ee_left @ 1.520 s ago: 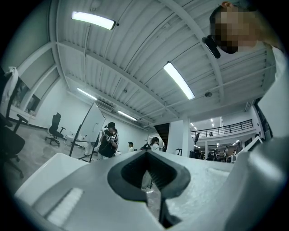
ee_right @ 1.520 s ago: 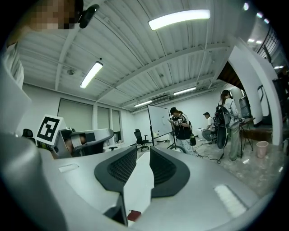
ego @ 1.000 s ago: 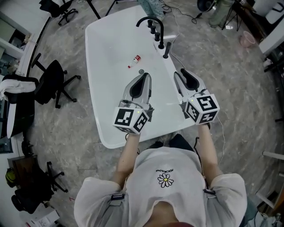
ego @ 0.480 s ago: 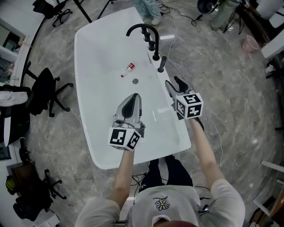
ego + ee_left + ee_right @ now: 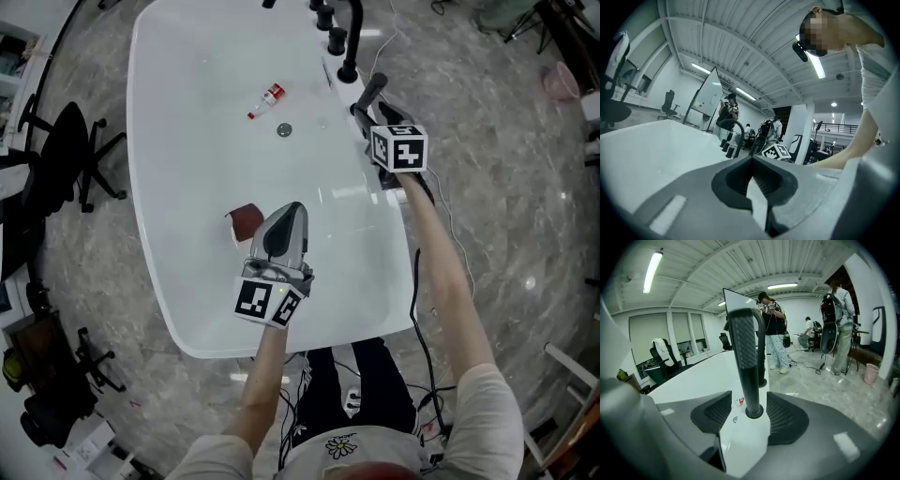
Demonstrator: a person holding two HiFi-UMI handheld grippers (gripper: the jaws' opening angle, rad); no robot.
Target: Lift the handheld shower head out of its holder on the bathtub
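The black handheld shower head [image 5: 744, 348] stands upright in its holder [image 5: 754, 412] on the rim of the white bathtub [image 5: 187, 187]. In the head view the shower head [image 5: 372, 91] is at the tub's right rim, just below the black faucet [image 5: 353, 36]. My right gripper [image 5: 367, 108] has just been opening. Seen in its own view, the right gripper [image 5: 749, 417] straddles the handle's lower end, and the ribbed pads [image 5: 785, 417] stand clear of it on both sides. My left gripper [image 5: 292, 210] hovers over the tub's inside, shut and empty; in its own view the left gripper [image 5: 751, 159] points along the tub.
A small red-capped bottle [image 5: 265, 98] and the drain [image 5: 284, 130] lie on the tub floor, and a brown patch [image 5: 247, 223] lies beside the left gripper. Faucet knobs [image 5: 336, 39] line the rim. Office chairs [image 5: 56, 159] stand left of the tub. People [image 5: 772, 329] stand beyond it.
Both grippers dropped toward the tub. The right one travelled up the right rim to the shower head and its jaws spread around the handle. The left settled lower over the basin.
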